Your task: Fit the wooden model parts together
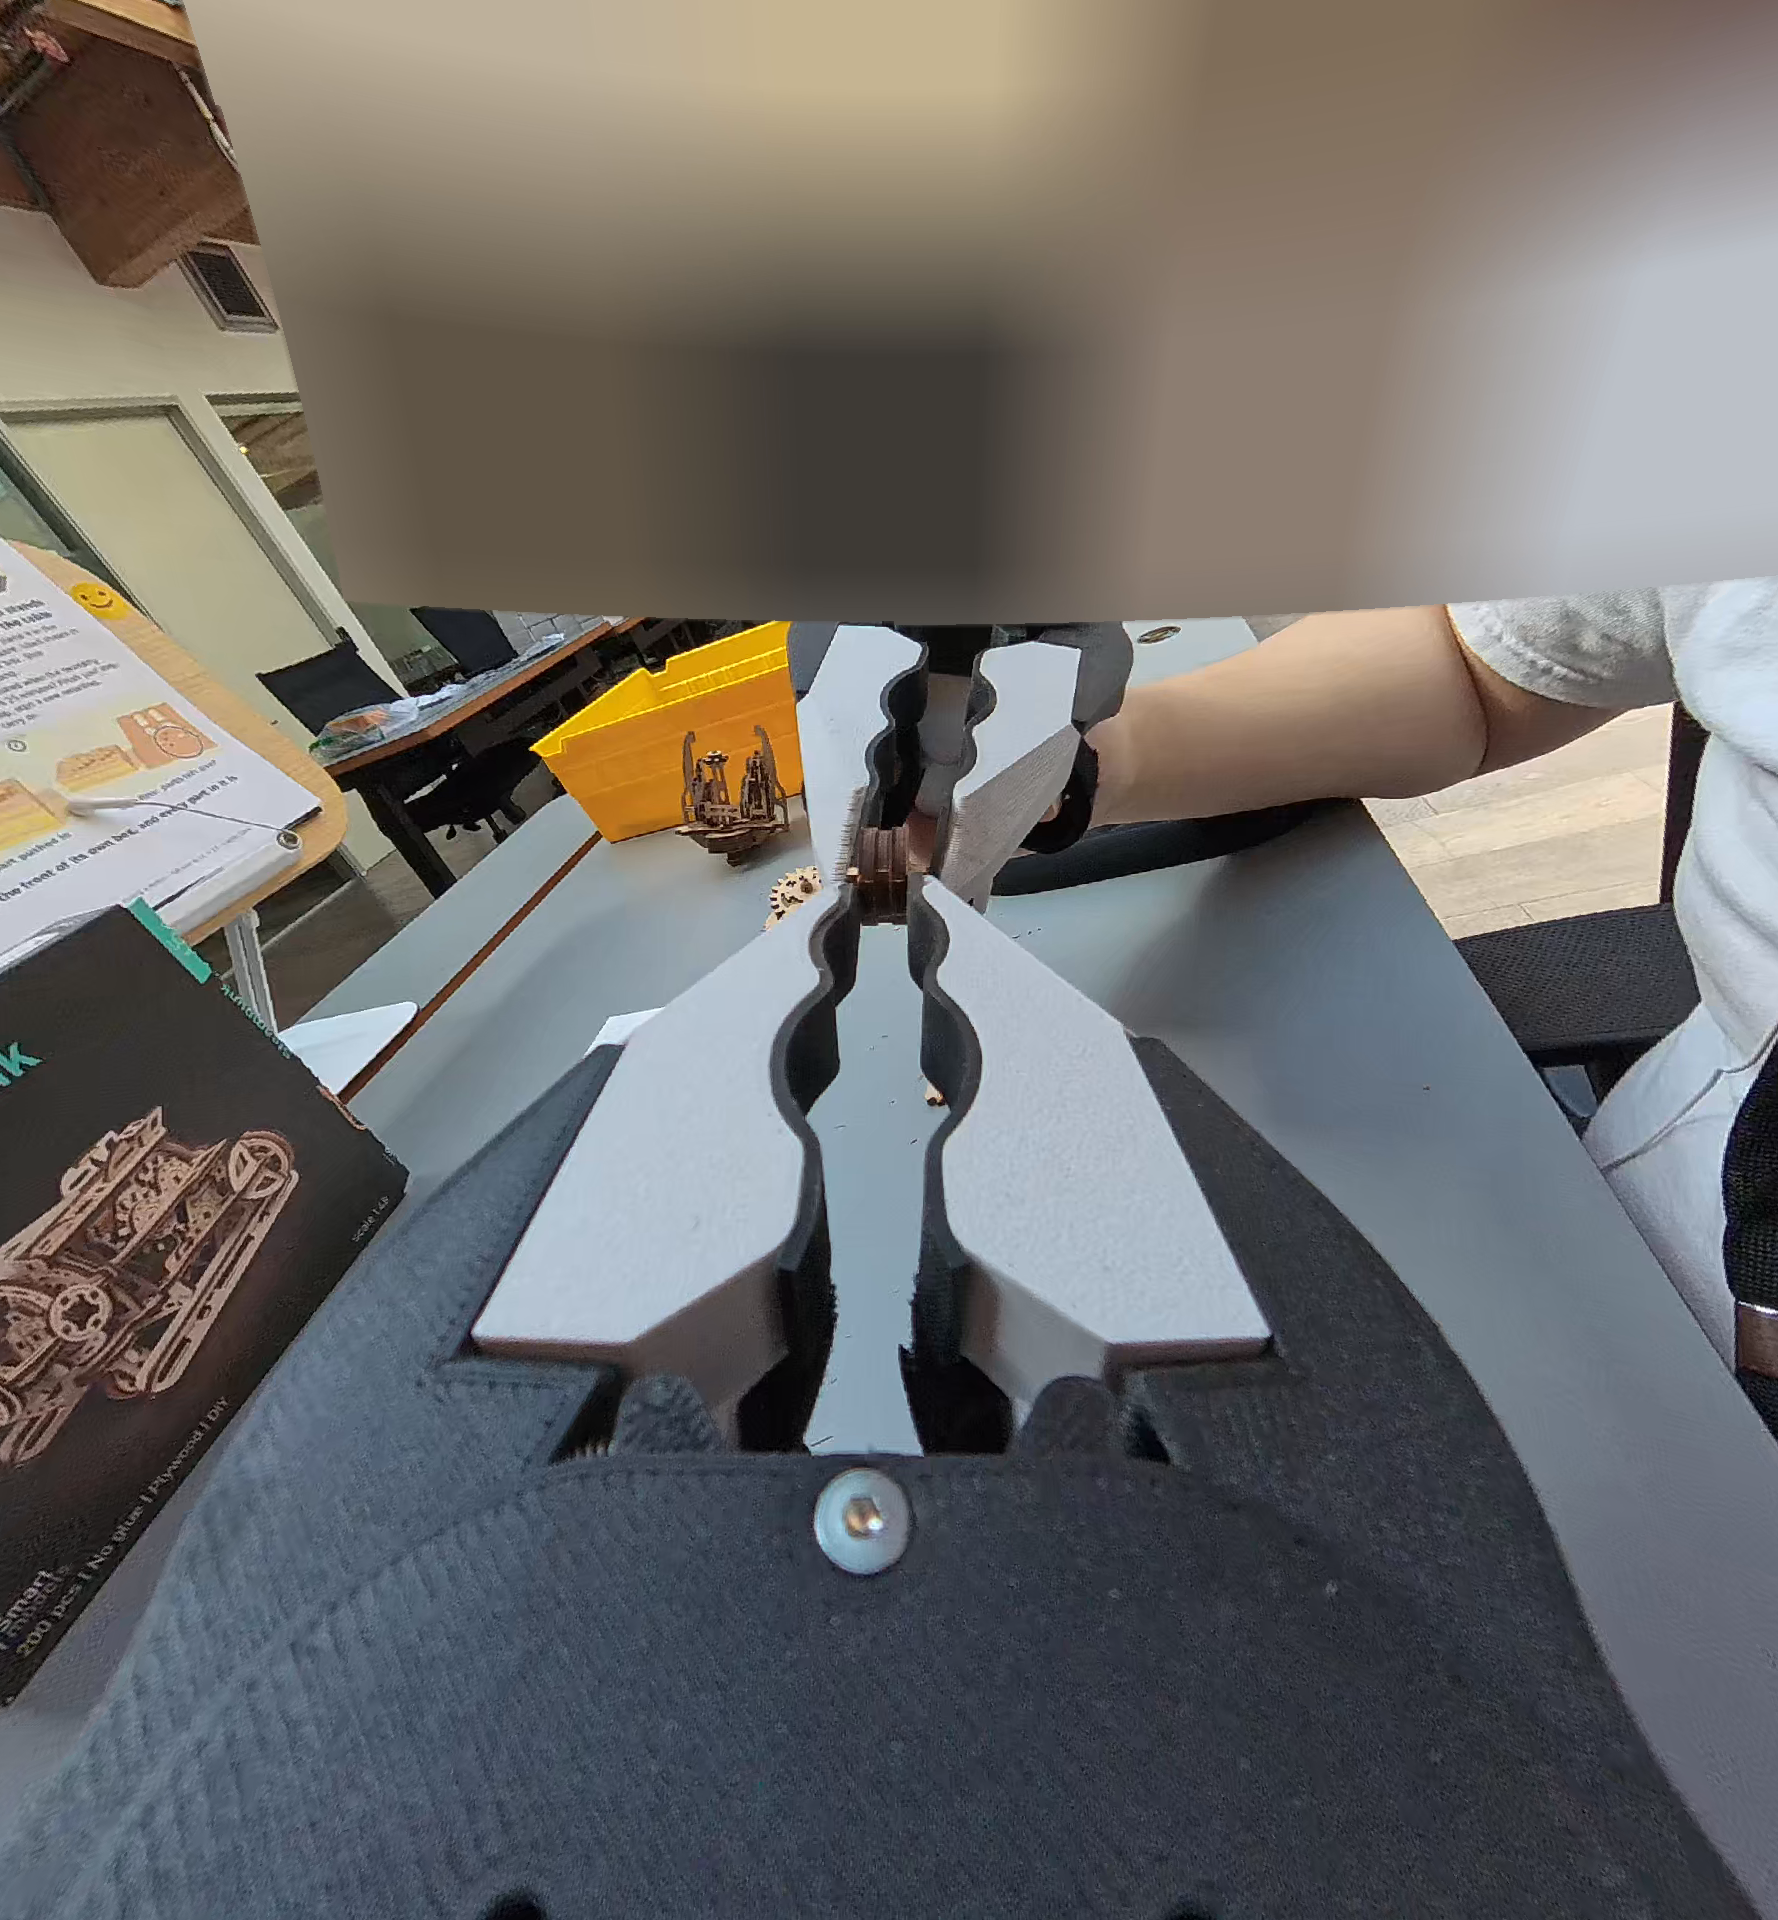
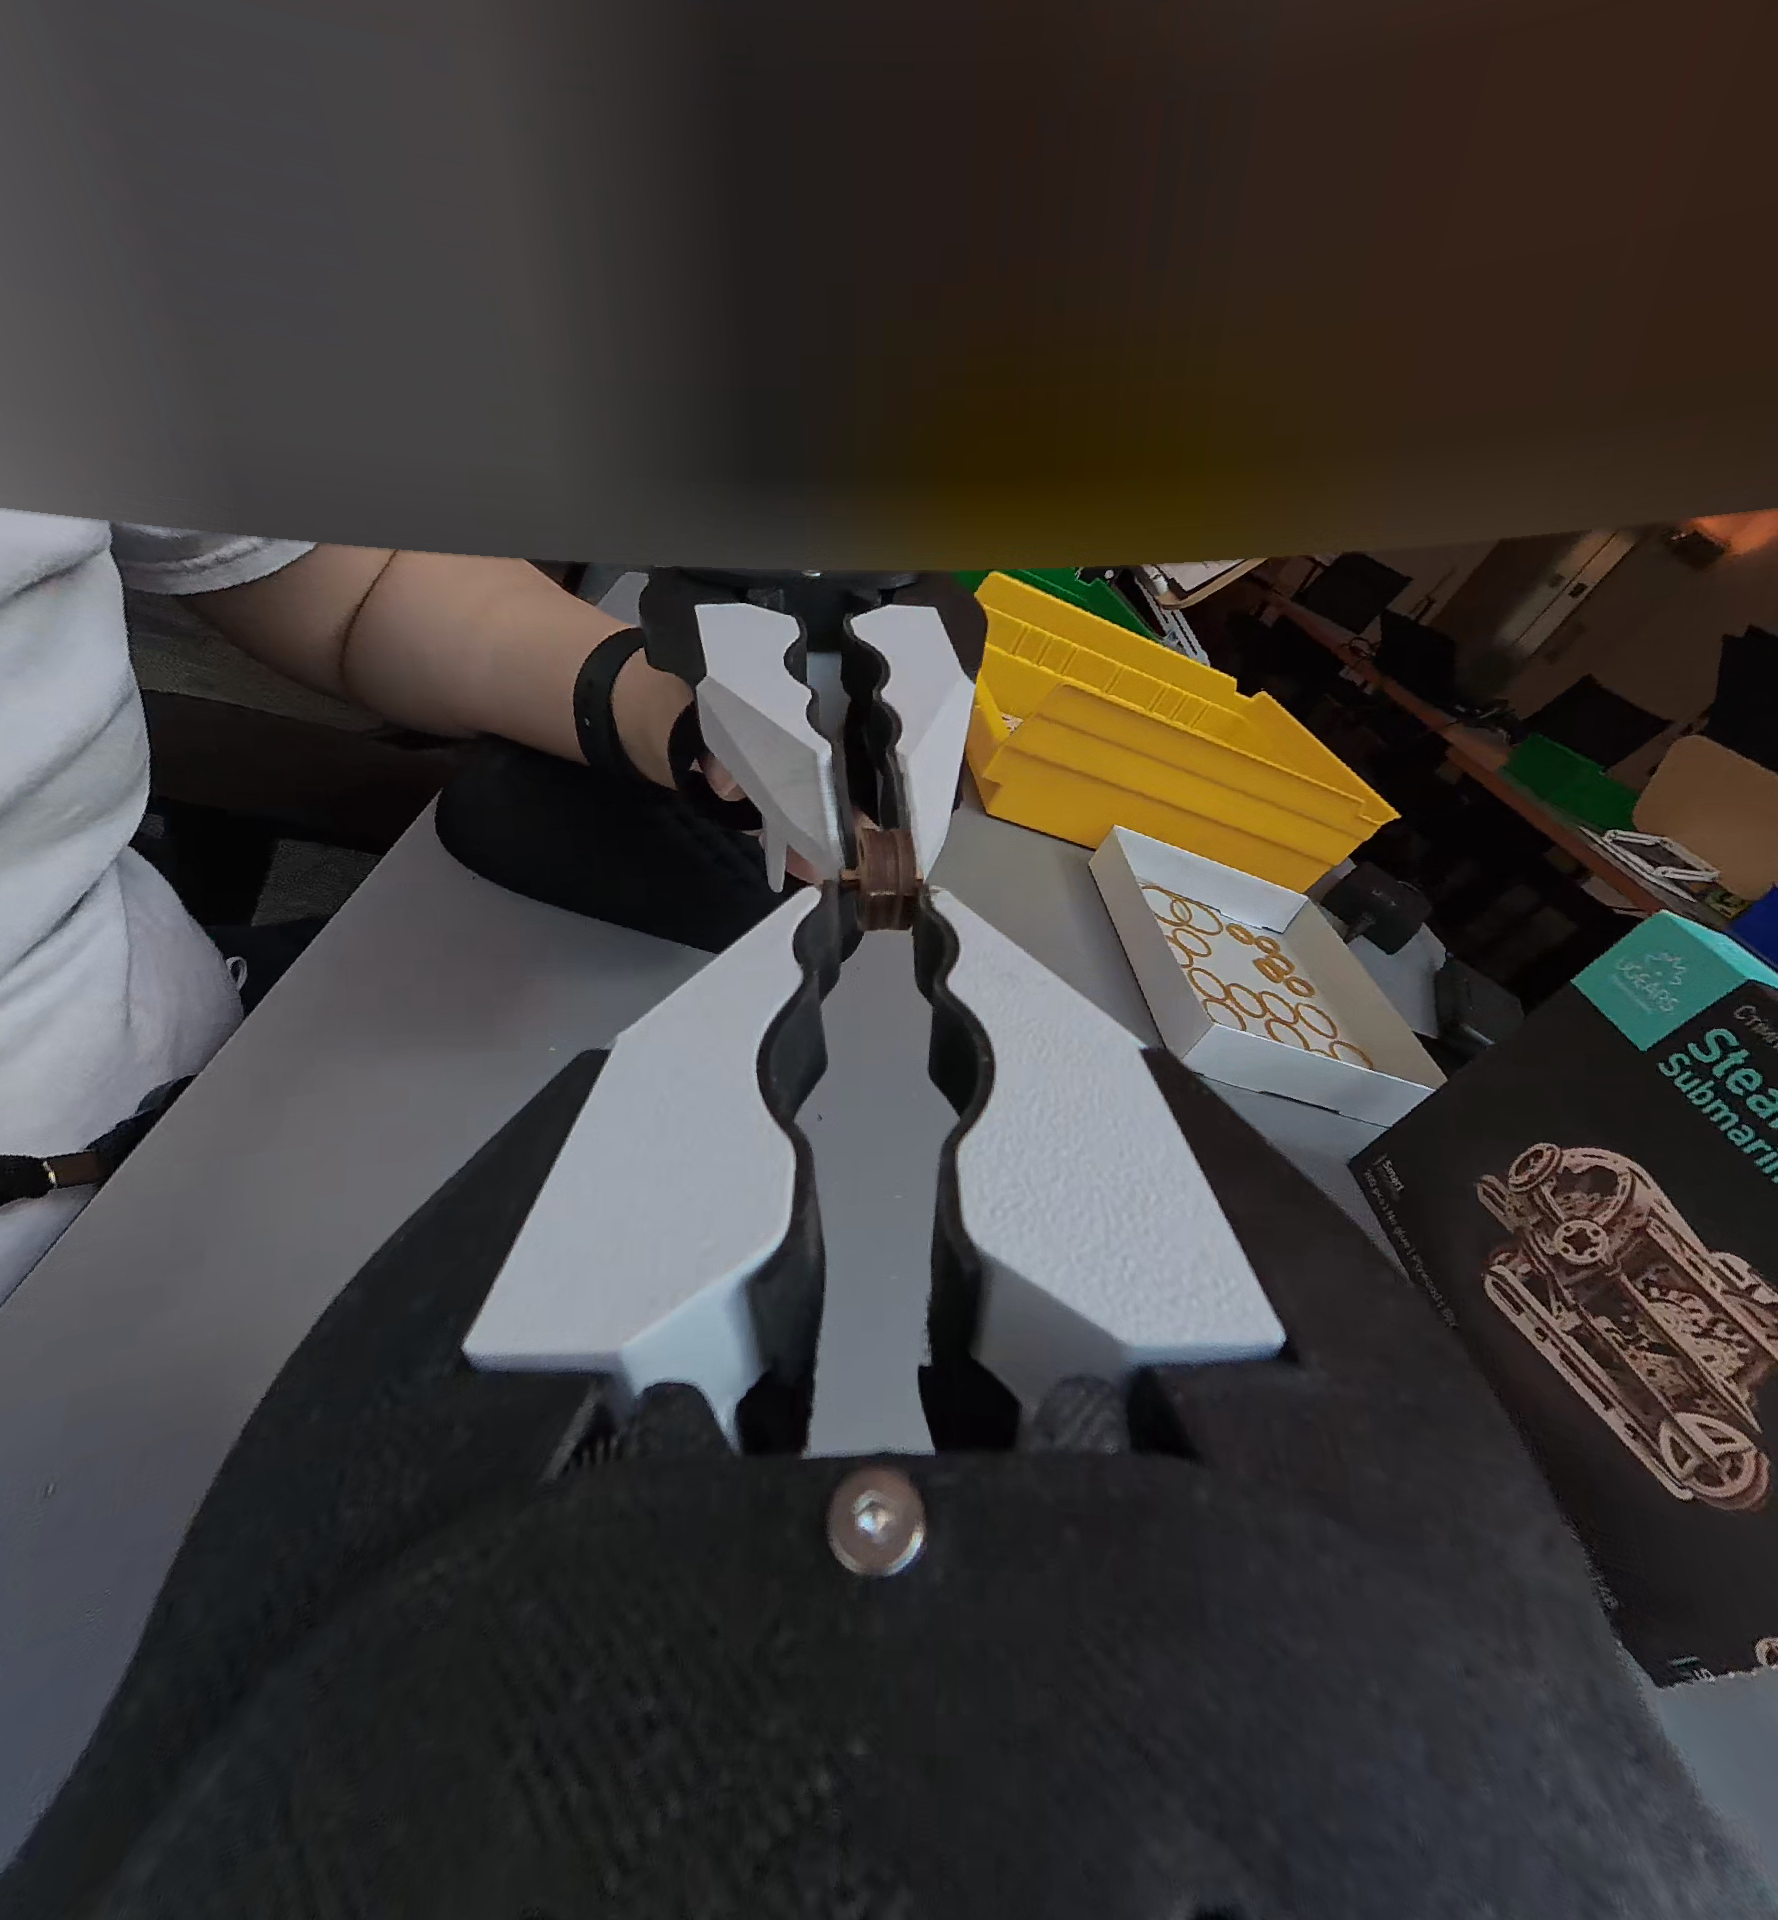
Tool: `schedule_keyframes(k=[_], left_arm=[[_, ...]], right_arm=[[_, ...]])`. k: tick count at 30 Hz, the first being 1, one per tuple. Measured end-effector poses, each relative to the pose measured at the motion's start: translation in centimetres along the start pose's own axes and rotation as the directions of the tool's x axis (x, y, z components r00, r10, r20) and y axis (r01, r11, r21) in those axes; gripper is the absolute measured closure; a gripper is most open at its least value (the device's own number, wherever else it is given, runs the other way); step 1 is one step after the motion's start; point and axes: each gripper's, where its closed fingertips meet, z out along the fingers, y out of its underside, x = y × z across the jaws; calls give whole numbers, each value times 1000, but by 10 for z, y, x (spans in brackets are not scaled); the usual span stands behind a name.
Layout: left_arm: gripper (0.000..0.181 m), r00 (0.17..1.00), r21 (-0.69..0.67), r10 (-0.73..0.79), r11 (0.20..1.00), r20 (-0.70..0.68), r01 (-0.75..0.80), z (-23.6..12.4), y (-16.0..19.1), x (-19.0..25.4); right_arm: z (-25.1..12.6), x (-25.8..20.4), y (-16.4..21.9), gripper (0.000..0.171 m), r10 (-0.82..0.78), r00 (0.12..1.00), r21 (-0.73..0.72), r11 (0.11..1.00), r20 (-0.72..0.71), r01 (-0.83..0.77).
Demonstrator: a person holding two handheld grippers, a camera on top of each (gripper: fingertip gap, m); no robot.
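- The grey worktop (image 1: pixel 1228 1039) is seen under both tools, above which the work is held.
- A black kit box (image 1: pixel 126 1278) printed with a model picture is stood at the left edge in the left wrist view.
- A yellow bin (image 2: pixel 1165 769) is placed at the far side, with a white tray of wooden rings (image 2: pixel 1259 987) just beside it.
- The left hand-held gripper (image 1: pixel 880 902) is closed to a narrow gap, its tips pressed on a small round wooden part (image 1: pixel 883 862).
- The right hand-held gripper (image 2: pixel 877 902) is likewise nearly closed on the same wooden part (image 2: pixel 880 868), met tip to tip by the other tool.
- A finished wooden assembly (image 1: pixel 734 800) is stood before the bin, with a wooden gear (image 1: pixel 793 896) near it.
- A thin toothed piece seems attached to the part; the detail is too small to confirm.
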Motion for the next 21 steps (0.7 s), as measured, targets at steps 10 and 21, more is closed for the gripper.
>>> schedule_keyframes(k=[10,21], left_arm=[[174,986,-45,163,986,27,-162,0,6,2],[174,972,-23,234,972,-30,-235,-1,5,14]], right_arm=[[-1,-4,6,153,-66,998,-25,997,19,67],[-8,-13,1,161,-217,975,-33,975,43,218]])
